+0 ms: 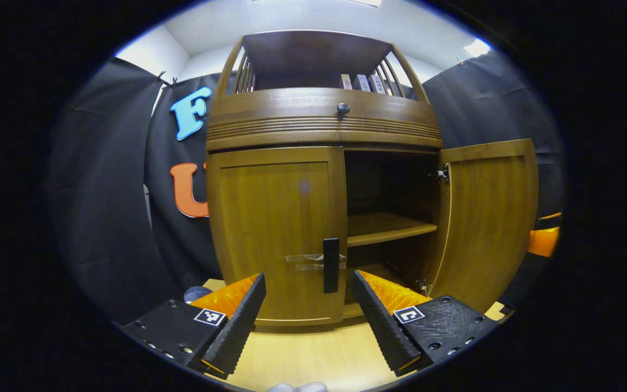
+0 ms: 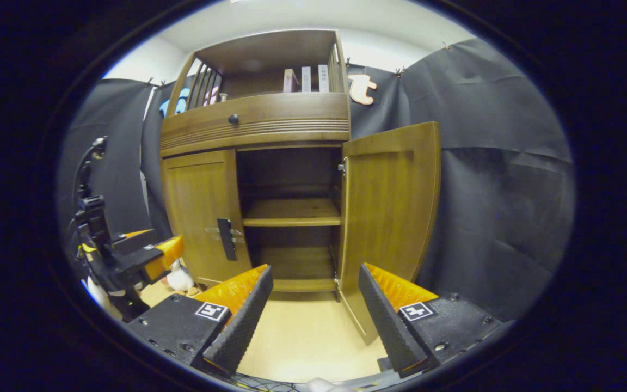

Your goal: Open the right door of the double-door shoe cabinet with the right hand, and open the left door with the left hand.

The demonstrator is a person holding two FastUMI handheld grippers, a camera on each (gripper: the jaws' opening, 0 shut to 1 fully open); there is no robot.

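Right door (image 2: 389,218): I see it open.
Left door (image 1: 275,228): shut, rigid, hinged; I grip its handle (image 1: 331,265).
Left tool (image 1: 309,318): wide, empty.
Right tool (image 2: 316,318): wide, empty.

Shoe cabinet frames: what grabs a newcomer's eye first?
The wooden shoe cabinet fills the middle of both views, its right door swung wide open on bare shelves while the left door is shut. A dark vertical handle stands at that door's inner edge, just ahead of the left gripper, jaws open. The right gripper, also open, hangs back from the opened side.
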